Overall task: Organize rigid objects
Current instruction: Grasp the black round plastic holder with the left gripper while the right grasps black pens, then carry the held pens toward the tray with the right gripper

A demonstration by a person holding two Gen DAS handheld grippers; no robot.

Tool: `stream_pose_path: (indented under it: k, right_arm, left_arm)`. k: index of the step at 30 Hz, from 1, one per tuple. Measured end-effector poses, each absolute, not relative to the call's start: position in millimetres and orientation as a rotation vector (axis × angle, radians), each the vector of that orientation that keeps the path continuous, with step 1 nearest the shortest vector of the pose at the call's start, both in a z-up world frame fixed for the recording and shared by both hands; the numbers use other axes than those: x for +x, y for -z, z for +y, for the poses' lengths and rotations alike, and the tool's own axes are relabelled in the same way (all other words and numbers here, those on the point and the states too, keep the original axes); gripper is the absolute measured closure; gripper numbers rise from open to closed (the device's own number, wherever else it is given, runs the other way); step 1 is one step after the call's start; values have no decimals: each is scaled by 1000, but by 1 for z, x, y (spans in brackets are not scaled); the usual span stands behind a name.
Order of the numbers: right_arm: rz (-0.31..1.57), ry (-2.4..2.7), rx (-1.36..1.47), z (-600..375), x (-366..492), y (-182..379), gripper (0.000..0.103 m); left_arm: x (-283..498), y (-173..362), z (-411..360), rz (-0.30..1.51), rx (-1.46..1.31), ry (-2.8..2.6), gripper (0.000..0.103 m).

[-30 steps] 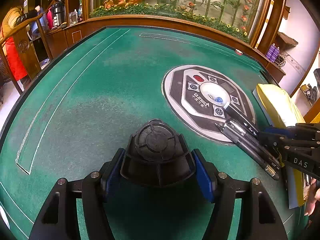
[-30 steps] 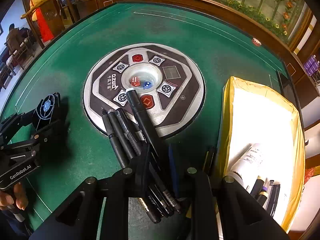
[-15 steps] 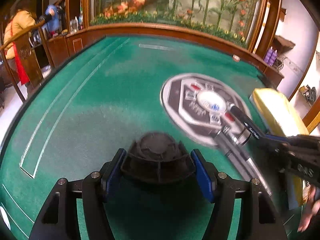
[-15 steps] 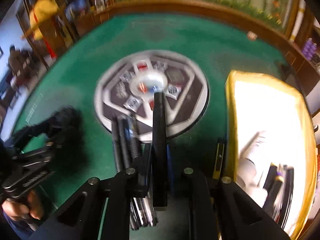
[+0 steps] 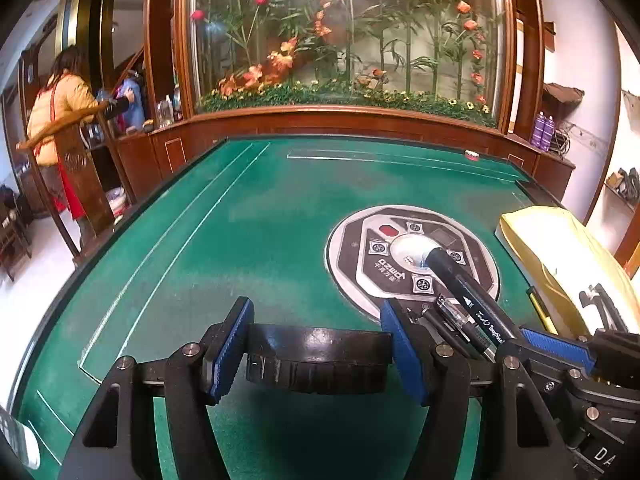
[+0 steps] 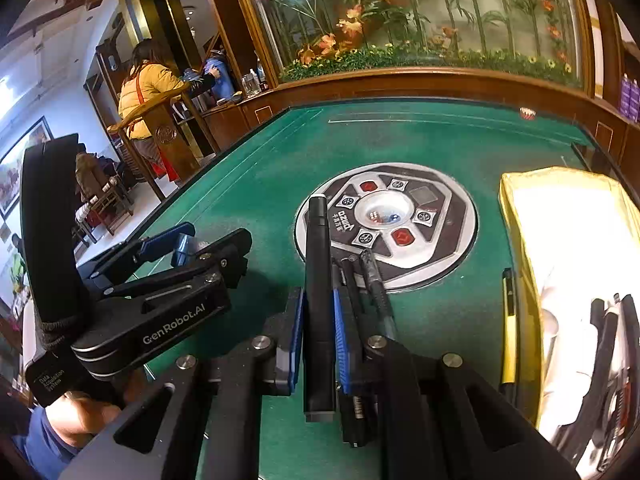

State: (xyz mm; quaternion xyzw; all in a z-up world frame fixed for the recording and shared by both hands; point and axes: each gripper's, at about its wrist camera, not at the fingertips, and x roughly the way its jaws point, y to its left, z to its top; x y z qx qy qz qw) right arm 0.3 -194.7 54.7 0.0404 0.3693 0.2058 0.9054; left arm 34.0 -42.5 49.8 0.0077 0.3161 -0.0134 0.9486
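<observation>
In the left wrist view, my left gripper [image 5: 316, 354] has its blue-padded fingers [image 5: 230, 350] clamped on a round black cap-like object [image 5: 318, 364], lifted just above the green table [image 5: 224, 240]. I take the round control panel [image 5: 412, 258] set into the table as my landmark. On its near-right side the right gripper [image 5: 536, 340] holds a black marker [image 5: 466, 292], whose tip reaches over the panel's centre dome. Below that marker, several loose pens [image 5: 450, 316] lie at the panel's near edge. A yellow bag [image 5: 560, 248] sits to the right of the panel.

In the right wrist view, my right gripper [image 6: 316, 332] is clenched on the black marker [image 6: 318, 280], which runs straight forward, its end level with the panel's [image 6: 448, 220] left rim. Loose pens [image 6: 374, 280] rest beside the fingers at the panel's near edge, touching it. A yellow pen [image 6: 508, 320] lies between panel and yellow bag [image 6: 520, 216]; the bag already holds several markers [image 6: 604, 340]. The left gripper [image 6: 176, 252] hangs left of the panel.

I judge the sorting partway done: some markers are bagged, one is in hand, and at least the loose pens, the yellow pen and the round object remain.
</observation>
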Motion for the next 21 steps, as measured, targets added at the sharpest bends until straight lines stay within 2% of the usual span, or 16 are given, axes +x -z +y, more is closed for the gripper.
stream_pose_path:
  k: [21]
  right_arm:
    - [770,-456,138,-200,-1,-48,89]
  left_arm:
    - [34,-42,-50,636,69,-12,33]
